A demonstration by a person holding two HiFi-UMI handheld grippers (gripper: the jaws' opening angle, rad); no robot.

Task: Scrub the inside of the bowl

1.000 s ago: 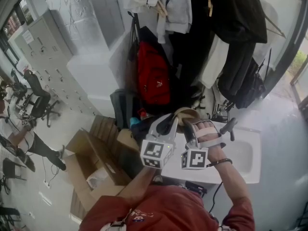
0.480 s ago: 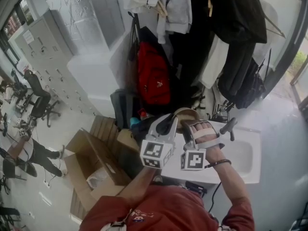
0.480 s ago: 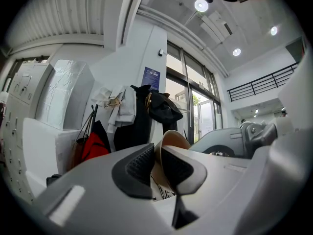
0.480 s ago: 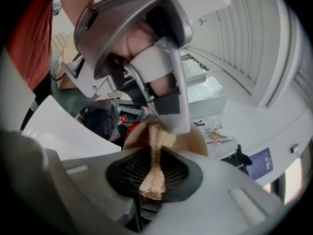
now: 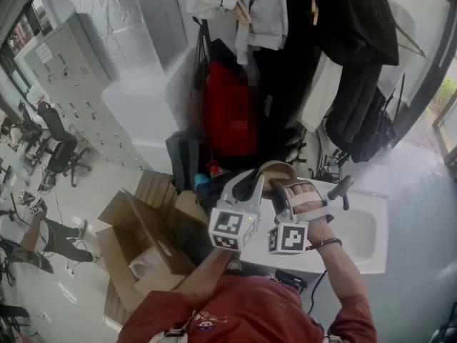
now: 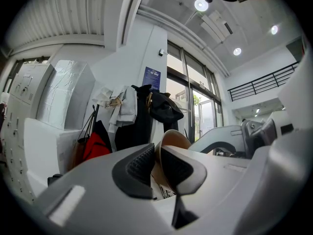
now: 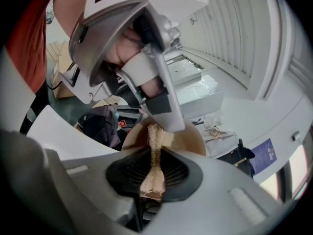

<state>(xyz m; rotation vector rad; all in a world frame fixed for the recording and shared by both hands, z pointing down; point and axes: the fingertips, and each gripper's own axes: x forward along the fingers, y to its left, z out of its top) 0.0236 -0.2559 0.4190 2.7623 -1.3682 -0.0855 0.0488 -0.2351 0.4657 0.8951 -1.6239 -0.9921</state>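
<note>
Bowl [image 6: 172, 140]: tan, smooth, round. It was held up in the air and tipped on edge, w/ its opening turned toward the right gripper [image 7: 154, 155]. Its rim was clamped btw the pads of the left gripper [image 6: 156, 155].

Scrubber [image 7: 155, 135]: beige, fibrous, scrunched into a thin strip. It was pinched in the right gripper's jaws, w/ its upper end poked inside the bowl.

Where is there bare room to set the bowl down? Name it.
The white sink basin, right of the right tongs, is bare. Further left, cardboard boxes and bags crowd together; coats hang behind.
</note>
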